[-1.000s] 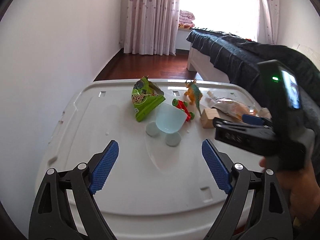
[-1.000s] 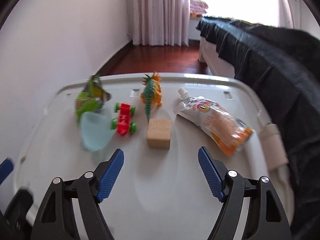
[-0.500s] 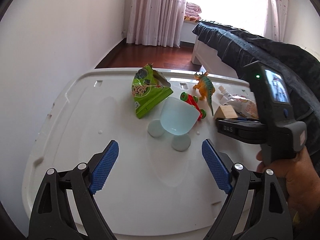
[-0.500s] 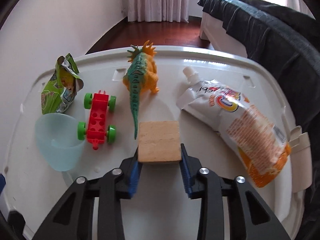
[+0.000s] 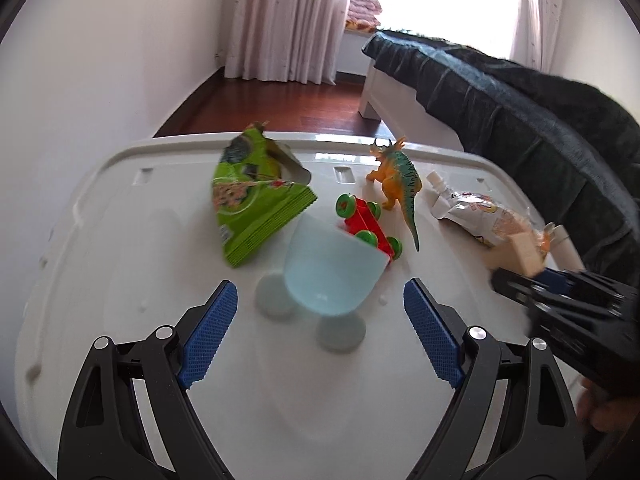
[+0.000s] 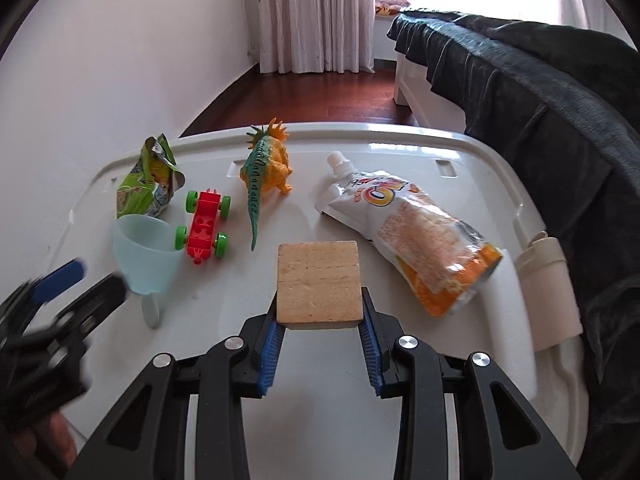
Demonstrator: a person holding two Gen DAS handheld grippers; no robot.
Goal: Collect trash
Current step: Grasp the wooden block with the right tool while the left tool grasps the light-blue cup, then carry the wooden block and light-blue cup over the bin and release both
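Note:
My right gripper (image 6: 320, 344) is shut on a wooden block (image 6: 319, 283) and holds it above the white lid (image 6: 400, 420); the block also shows in the left wrist view (image 5: 524, 250). My left gripper (image 5: 320, 332) is open and empty, just short of a pale blue cup (image 5: 330, 270) lying on its side. A crumpled green snack bag (image 5: 252, 196) lies behind the cup, also seen in the right wrist view (image 6: 148, 184). An orange-and-white drink pouch (image 6: 416, 236) lies right of the block.
A red toy car (image 6: 204, 226) and an orange-green toy dinosaur (image 6: 266, 168) stand mid-lid. Two pale discs (image 5: 340, 332) lie by the cup. A cream latch (image 6: 548, 284) sits on the lid's right edge. A dark-covered bed (image 6: 540, 92) runs along the right.
My right gripper has lifted the wooden block off the lid and drawn back. My left gripper has moved closer to the blue cup, still open.

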